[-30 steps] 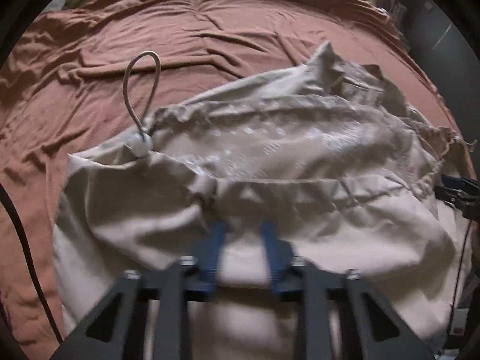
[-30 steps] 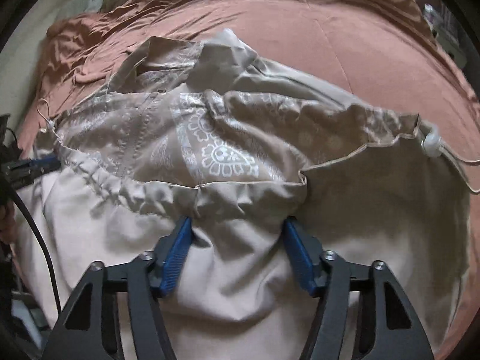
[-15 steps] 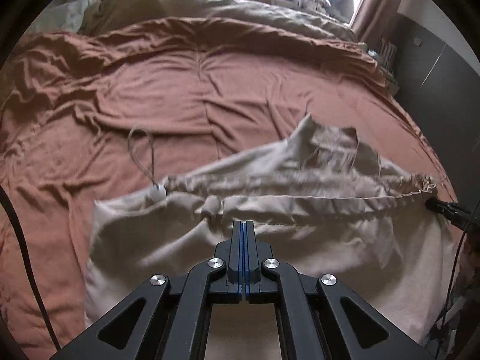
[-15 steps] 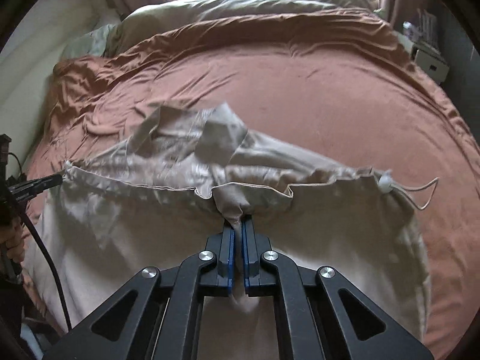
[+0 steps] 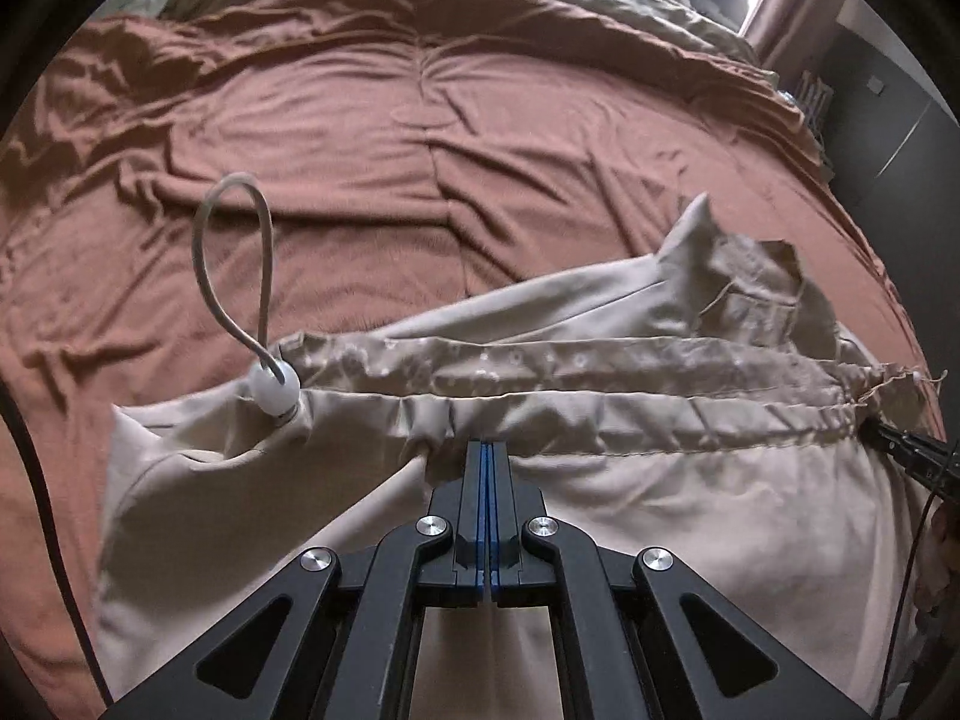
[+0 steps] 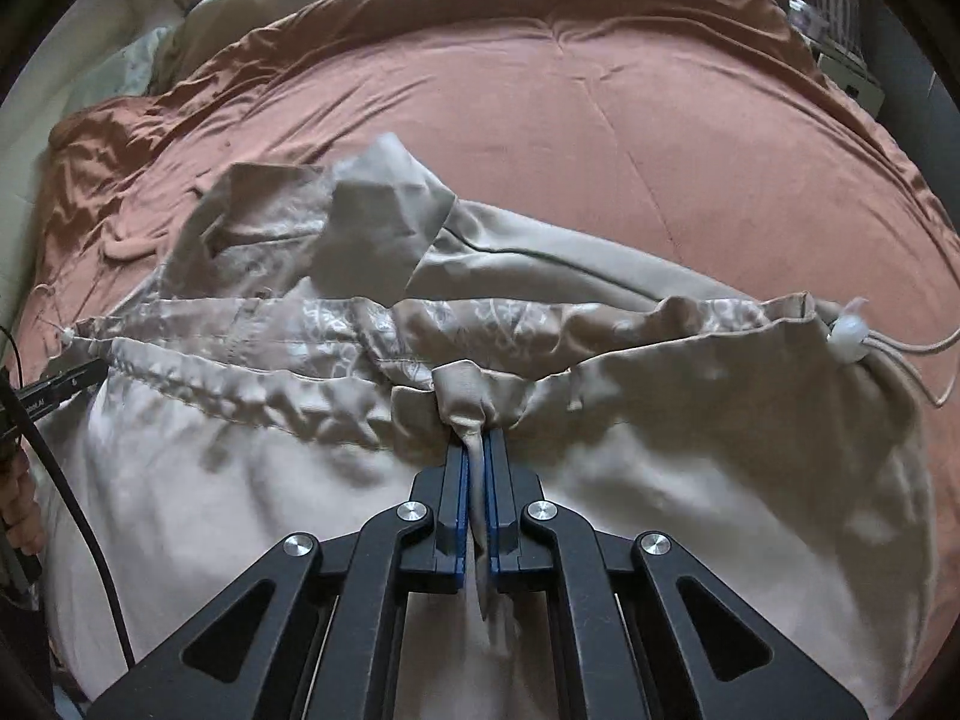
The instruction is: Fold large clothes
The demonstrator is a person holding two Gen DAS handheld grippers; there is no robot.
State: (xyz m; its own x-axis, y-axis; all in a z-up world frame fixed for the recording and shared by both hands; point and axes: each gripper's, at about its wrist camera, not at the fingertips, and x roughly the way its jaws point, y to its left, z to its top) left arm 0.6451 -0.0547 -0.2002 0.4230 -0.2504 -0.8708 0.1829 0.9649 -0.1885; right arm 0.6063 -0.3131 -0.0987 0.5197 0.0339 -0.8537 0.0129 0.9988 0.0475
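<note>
Brown bed (image 5: 372, 138), and our beige jacket (image 5: 660, 510) lies bunched at its near edge, barely folded. Our left gripper (image 5: 487, 450) and right gripper (image 6: 475, 450) are both clamped tight on its drawstring hem (image 6: 252, 402).

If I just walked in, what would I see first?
A big beige jacket spread over the brown bedspread, pinched at its hem by the right gripper and the left gripper, jaws shut. A cord loop with a white toggle sticks out by the hem.
</note>
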